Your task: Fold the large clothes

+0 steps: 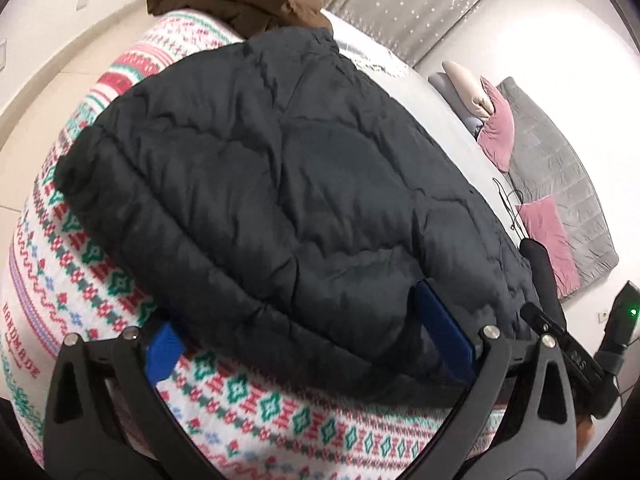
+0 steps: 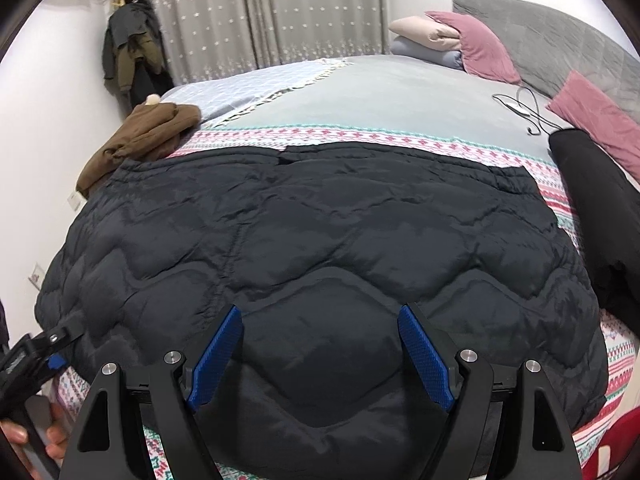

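A black quilted puffer jacket [image 2: 320,220] lies spread flat on the patterned knit blanket [image 2: 400,136] that covers the near part of the bed. My right gripper [image 2: 320,312] hovers just over the jacket's near hem. Its blue pads [image 2: 218,356] stand wide apart with only the jacket's surface below them. My left gripper [image 1: 292,308] is at the jacket's near left corner [image 1: 280,320], jaws wide, with the jacket's edge bulging between the pads unpinched. In the right wrist view the left gripper [image 2: 56,346] shows at that corner, held by a hand [image 2: 24,436].
A brown garment [image 2: 148,136] lies bunched at the bed's far left corner. A rolled black garment [image 2: 592,208] lies on the right, beside pink pillows [image 2: 600,124], a cable [image 2: 524,108] and the grey headboard [image 2: 560,40]. Clothes [image 2: 132,52] hang on the far wall by the curtain.
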`<action>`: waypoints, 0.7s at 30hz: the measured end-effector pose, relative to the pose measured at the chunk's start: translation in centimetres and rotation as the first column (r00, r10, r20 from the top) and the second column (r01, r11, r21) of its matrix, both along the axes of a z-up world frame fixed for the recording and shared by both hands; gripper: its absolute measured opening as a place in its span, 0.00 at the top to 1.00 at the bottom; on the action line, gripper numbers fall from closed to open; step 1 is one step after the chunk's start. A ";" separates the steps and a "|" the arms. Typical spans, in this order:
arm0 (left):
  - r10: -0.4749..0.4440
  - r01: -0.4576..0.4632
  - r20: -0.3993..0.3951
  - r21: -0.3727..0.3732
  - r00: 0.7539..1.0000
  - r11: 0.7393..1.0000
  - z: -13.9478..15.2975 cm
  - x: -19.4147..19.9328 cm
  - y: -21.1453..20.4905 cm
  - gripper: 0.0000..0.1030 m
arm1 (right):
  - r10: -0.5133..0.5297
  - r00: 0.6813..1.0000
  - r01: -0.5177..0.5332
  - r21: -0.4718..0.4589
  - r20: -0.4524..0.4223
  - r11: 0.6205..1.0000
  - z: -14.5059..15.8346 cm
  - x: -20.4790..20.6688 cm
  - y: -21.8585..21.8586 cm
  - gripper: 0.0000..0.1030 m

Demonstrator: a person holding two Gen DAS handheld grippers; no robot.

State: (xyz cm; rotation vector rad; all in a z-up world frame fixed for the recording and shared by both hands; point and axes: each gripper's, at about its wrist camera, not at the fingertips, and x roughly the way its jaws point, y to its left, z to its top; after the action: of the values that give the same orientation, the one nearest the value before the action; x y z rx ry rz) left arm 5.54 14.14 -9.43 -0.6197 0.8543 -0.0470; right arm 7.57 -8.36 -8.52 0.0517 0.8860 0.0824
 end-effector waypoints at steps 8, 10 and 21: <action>0.128 -0.120 0.036 -0.162 0.991 0.979 -0.4 2.0 2.8 0.27 | 0.016 1.000 -0.017 0.036 0.014 0.999 0.2 0.0 0.0 0.20; 0.149 -0.144 0.015 -0.193 0.989 0.971 -0.8 2.2 3.7 0.43 | 0.009 1.000 -0.010 0.046 0.020 0.999 0.2 0.0 -0.2 0.20; 0.035 -0.038 0.083 0.034 0.996 0.999 4.3 1.4 2.7 0.83 | 0.059 0.996 -0.065 0.083 0.070 0.994 1.5 -0.4 0.4 0.21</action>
State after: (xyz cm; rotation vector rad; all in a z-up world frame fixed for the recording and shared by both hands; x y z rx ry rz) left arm 6.90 16.87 -5.09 -0.5962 0.7622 -0.0241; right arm 7.16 -7.97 -7.00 0.1006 0.8160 0.1795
